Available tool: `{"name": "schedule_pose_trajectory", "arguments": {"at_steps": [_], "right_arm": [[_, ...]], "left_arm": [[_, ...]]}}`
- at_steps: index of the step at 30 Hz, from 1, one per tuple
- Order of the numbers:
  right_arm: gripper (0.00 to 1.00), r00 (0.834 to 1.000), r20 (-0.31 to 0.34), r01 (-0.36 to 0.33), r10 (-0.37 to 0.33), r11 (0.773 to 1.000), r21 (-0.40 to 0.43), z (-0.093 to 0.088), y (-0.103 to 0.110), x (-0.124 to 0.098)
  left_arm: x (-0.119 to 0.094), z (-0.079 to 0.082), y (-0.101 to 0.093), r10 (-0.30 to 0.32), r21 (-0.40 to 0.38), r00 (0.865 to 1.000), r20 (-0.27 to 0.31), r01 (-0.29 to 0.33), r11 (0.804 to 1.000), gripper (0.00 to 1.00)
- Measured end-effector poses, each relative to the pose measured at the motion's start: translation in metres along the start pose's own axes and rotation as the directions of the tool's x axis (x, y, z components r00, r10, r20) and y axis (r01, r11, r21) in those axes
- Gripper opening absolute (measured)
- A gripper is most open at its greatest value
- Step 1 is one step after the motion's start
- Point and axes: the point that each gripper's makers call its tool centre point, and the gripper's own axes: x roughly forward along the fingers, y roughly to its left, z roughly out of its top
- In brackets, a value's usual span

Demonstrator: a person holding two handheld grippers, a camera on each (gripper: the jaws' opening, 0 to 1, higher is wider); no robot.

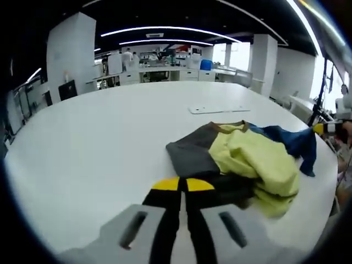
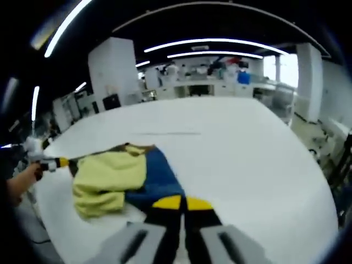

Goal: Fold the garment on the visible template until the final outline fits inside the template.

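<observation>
While it lies crumpled on the white table [image 1: 99,143], the garment [image 1: 242,159] shows yellow, grey and blue panels, sitting right of centre in the left gripper view and lower left in the right gripper view. We see the left gripper [image 1: 182,186] at the bottom centre, its yellow-tipped jaws pressed together just at the grey edge; we cannot tell whether cloth is caught. Our right gripper [image 2: 182,203] likewise has its jaws together over the blue part. A flat white strip [image 1: 219,109] lies beyond the garment. Desks and people fill the upper background.
</observation>
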Motion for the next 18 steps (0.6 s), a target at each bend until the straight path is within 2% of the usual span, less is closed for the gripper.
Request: {"name": "schedule_pose_trajectory", "arguments": {"at_steps": [4, 10, 18], "right_arm": [[0.00, 0.998, -0.045, 0.031, -0.031, 0.999, -0.007, -0.005, -0.011, 0.007], [0.00, 0.995, -0.065, 0.068, -0.069, 0.997, -0.030, -0.005, -0.035, 0.020], [0.00, 0.989, -0.098, 0.109, -0.110, 0.994, -0.021, -0.003, -0.069, 0.033]], "left_arm": [[0.004, -0.005, 0.008, 0.014, -0.002, 1.000, -0.018, -0.014, 1.000, 0.00], [0.004, -0.009, 0.017, 0.029, 0.004, 0.999, -0.038, -0.028, 1.000, 0.00], [0.006, -0.015, 0.025, 0.050, -0.034, 0.997, -0.059, -0.052, 0.998, 0.00]]}}
